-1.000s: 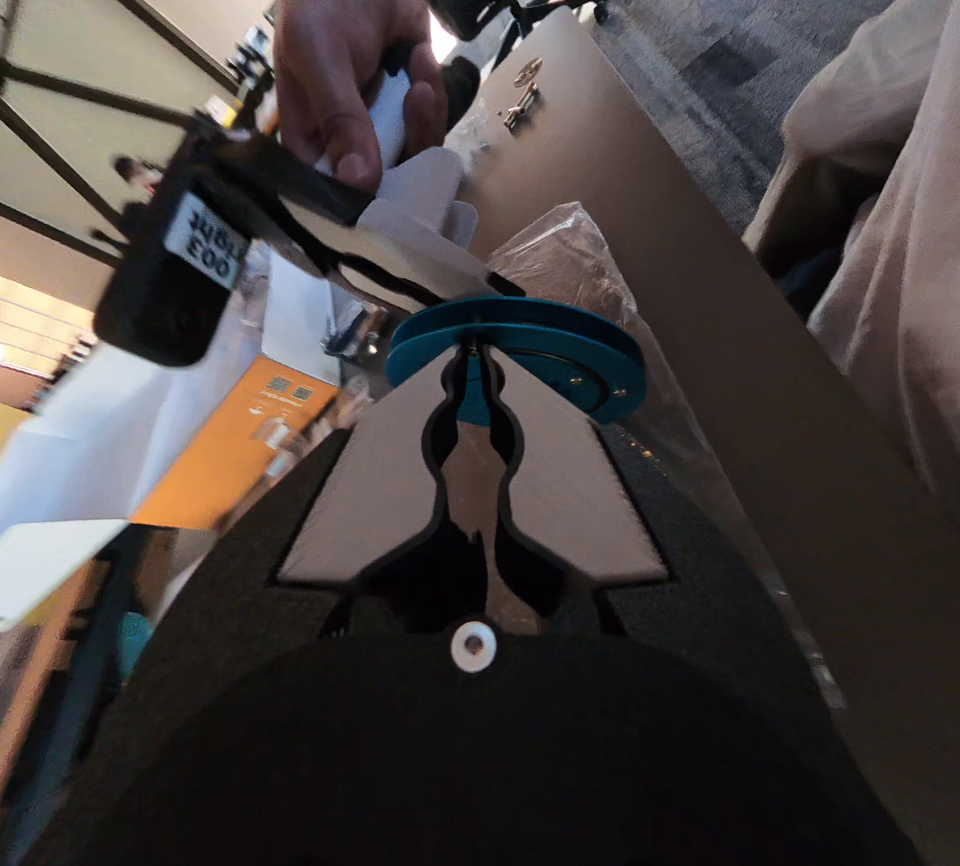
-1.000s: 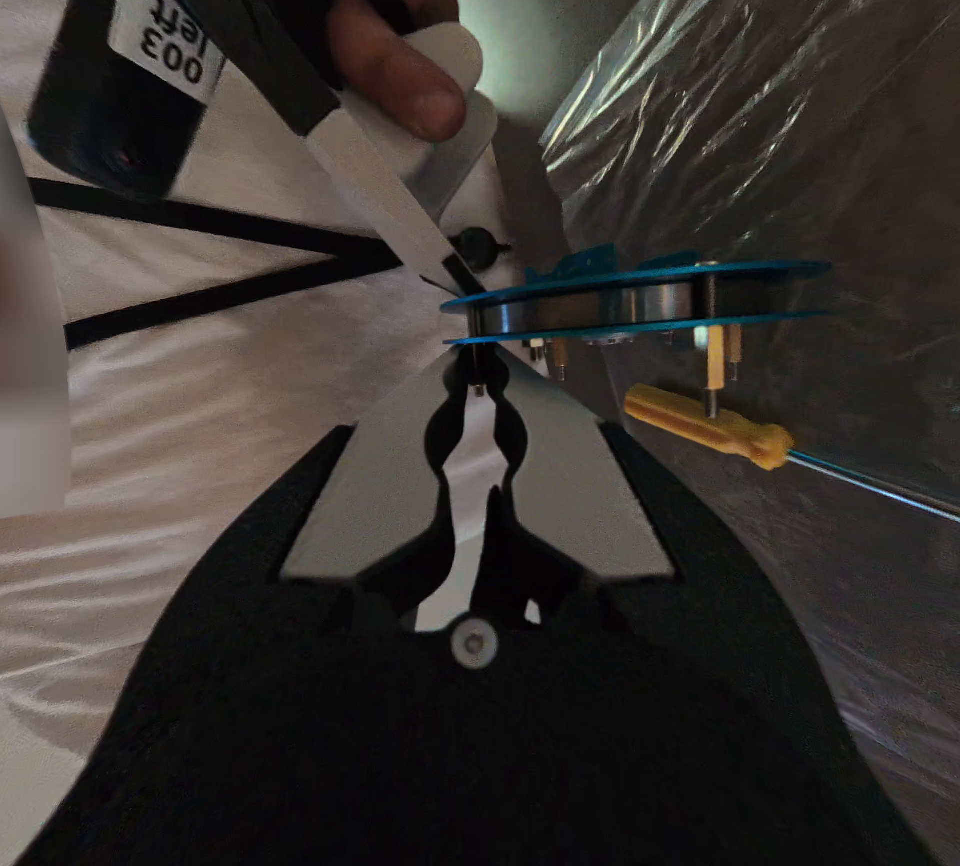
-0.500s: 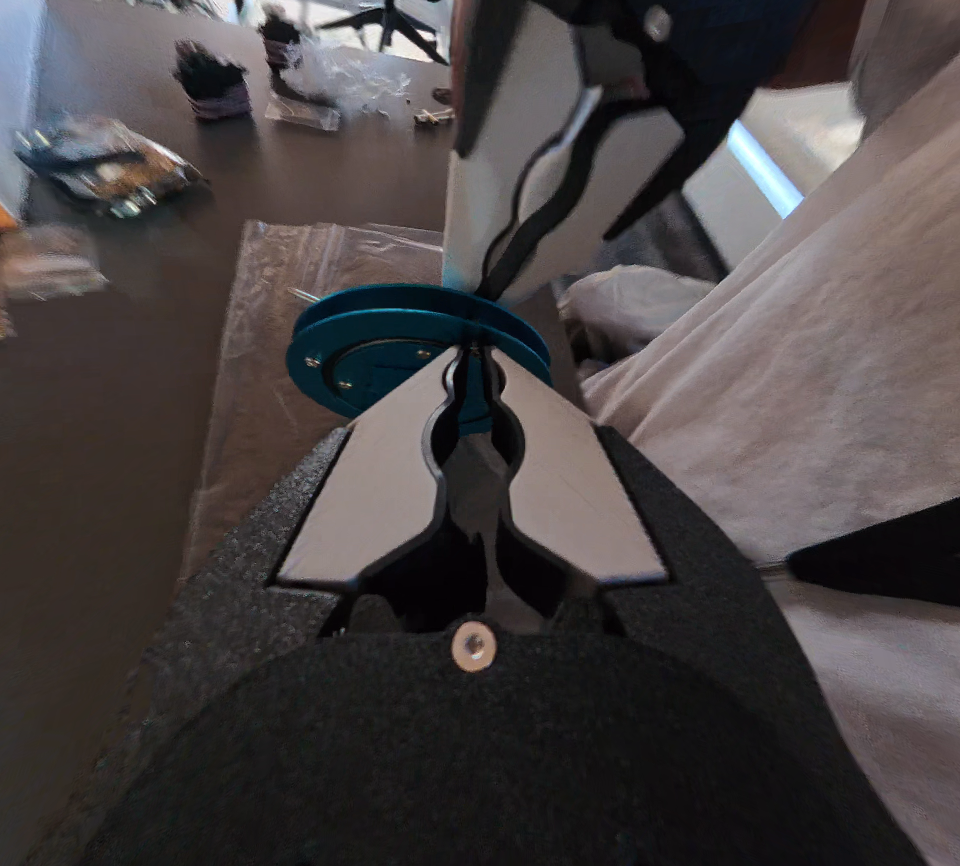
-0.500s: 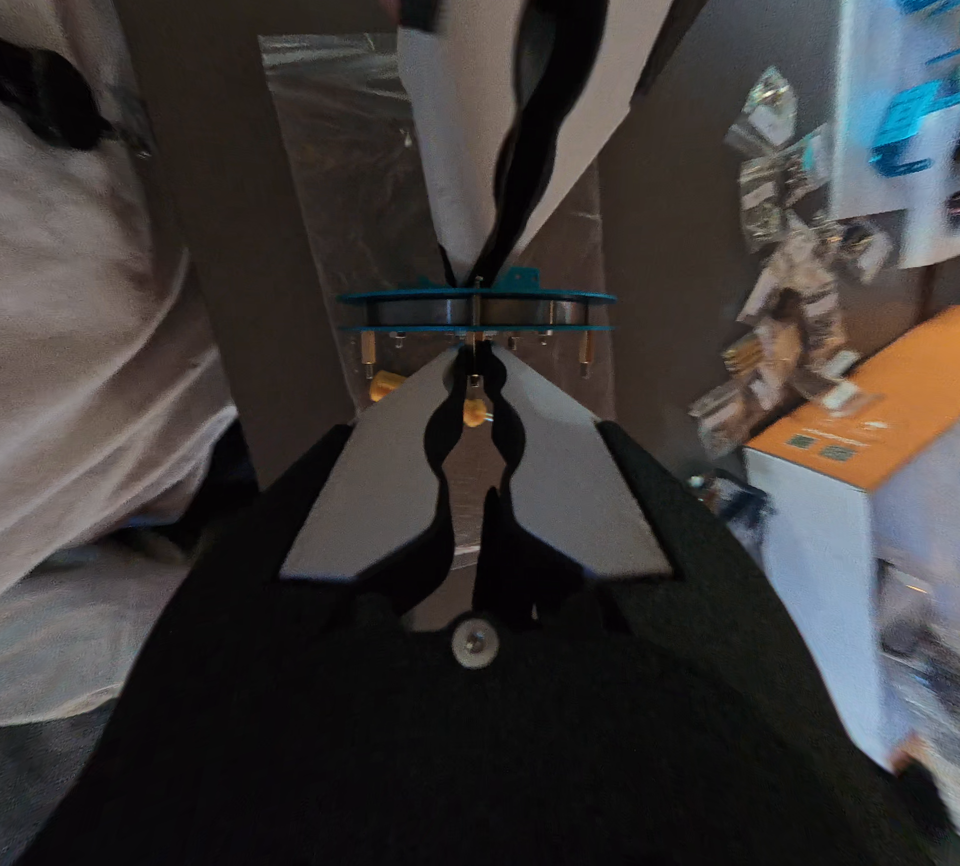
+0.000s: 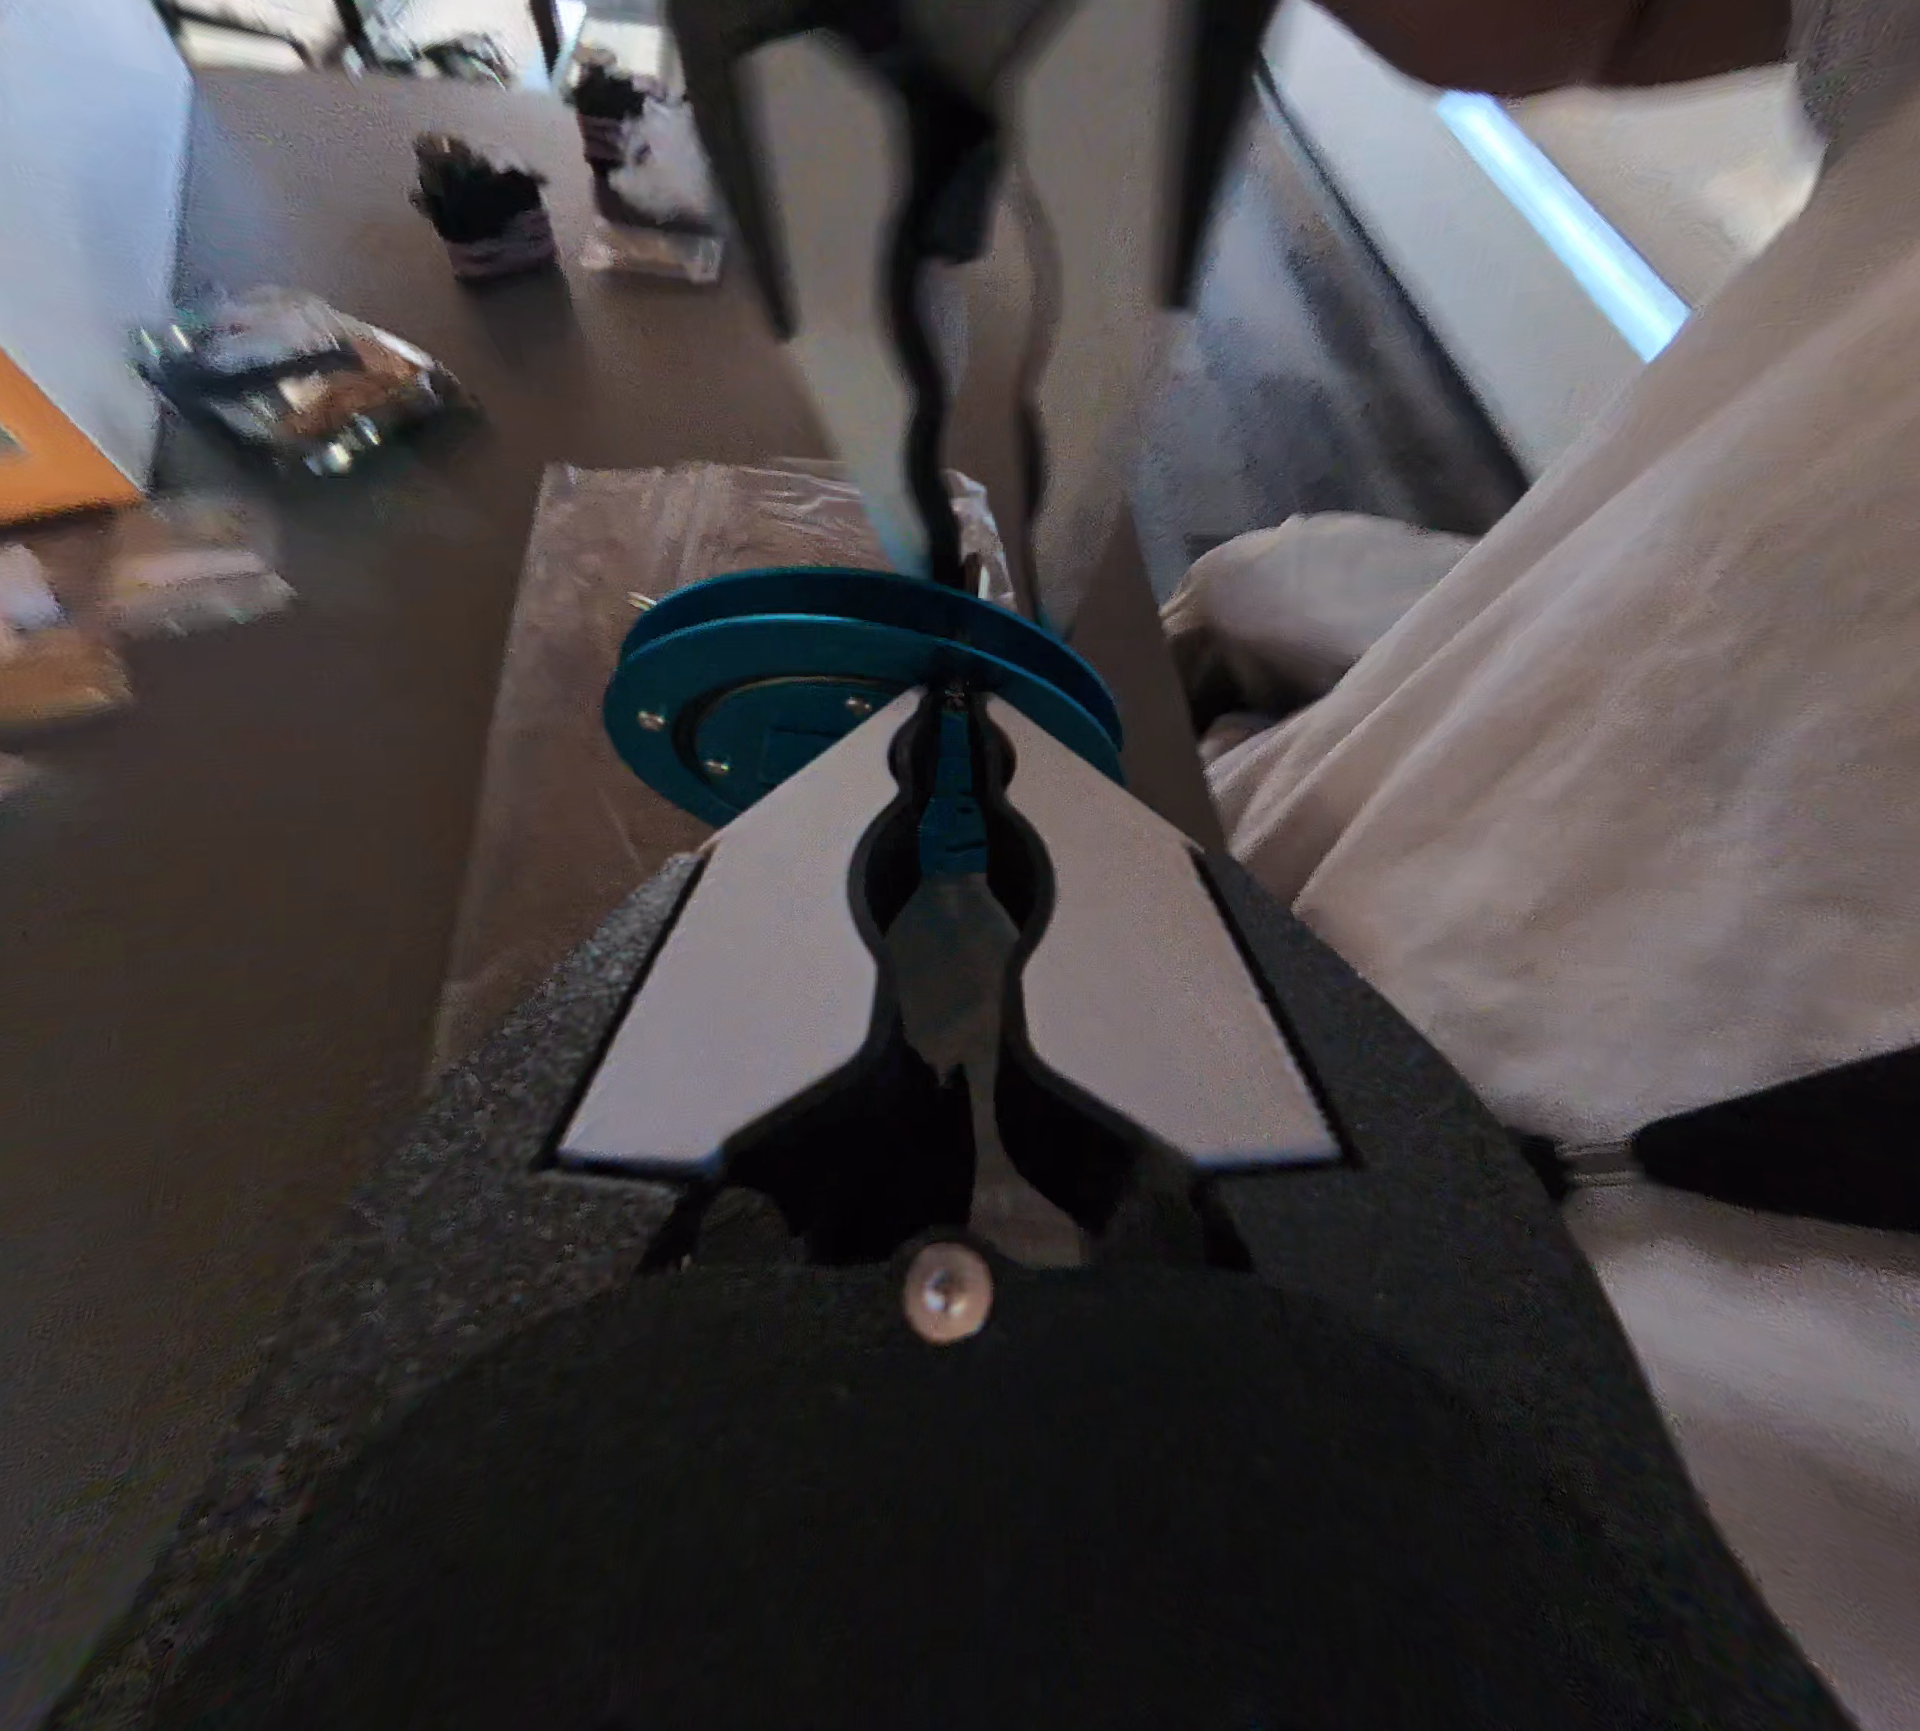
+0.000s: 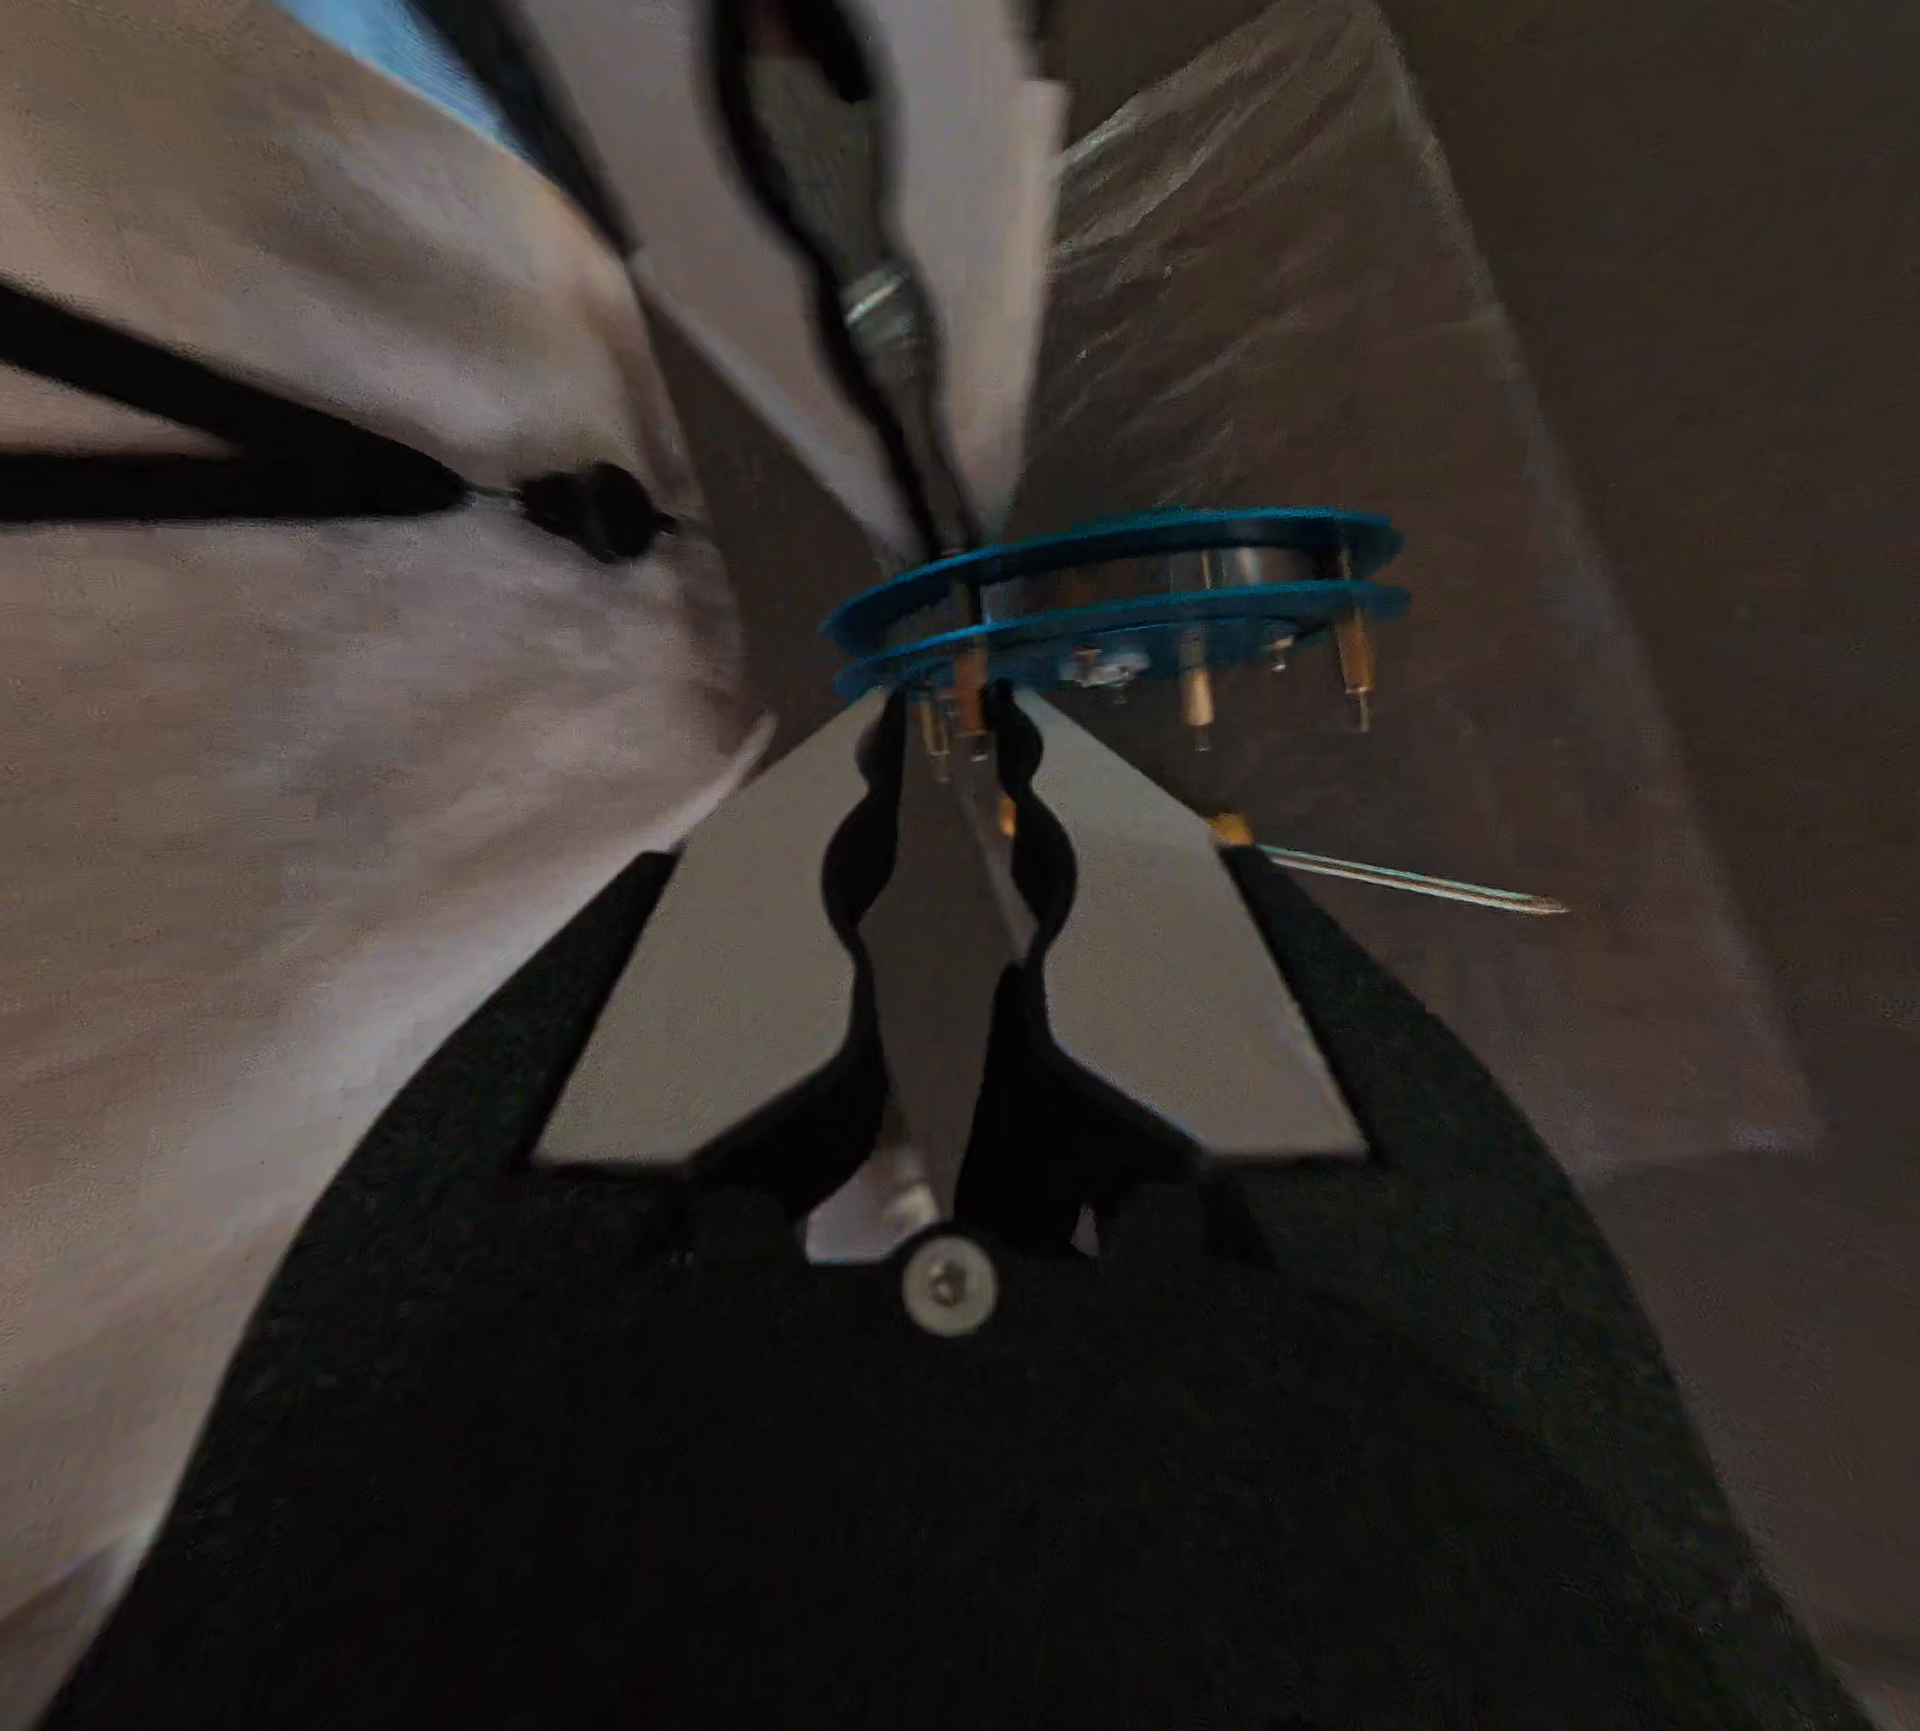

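Observation:
A blue two-disc assembly [image 5: 790,694] with a metal ring between its plates is held in the air between both grippers. My left gripper [image 5: 951,694] is shut on its near rim. The right gripper comes in from the far side, fingers [image 5: 852,351] pointing at me, tips at the far rim. In the right wrist view my right gripper [image 6: 961,699] is shut on the assembly's [image 6: 1122,601] edge, among brass standoffs [image 6: 1195,694] under the lower plate. The left gripper's fingers [image 6: 727,279] meet the opposite edge. A clear plastic sheet [image 5: 623,559] lies on the table below.
A screwdriver with a yellow handle, shaft [image 6: 1403,881] showing, lies on the plastic [image 6: 1299,331]. On the brown table [image 5: 260,850] are bags of parts [image 5: 291,393], a dark bundle [image 5: 478,206] and an orange-and-white box [image 5: 42,455]. A person's light clothing [image 5: 1558,642] fills the right. The tips of both grippers are at nearly the same place.
Both grippers have swung round together with the blue assembly between them. The right gripper now faces the left one head-on. Both grips have held. The hand seen earlier is out of view.

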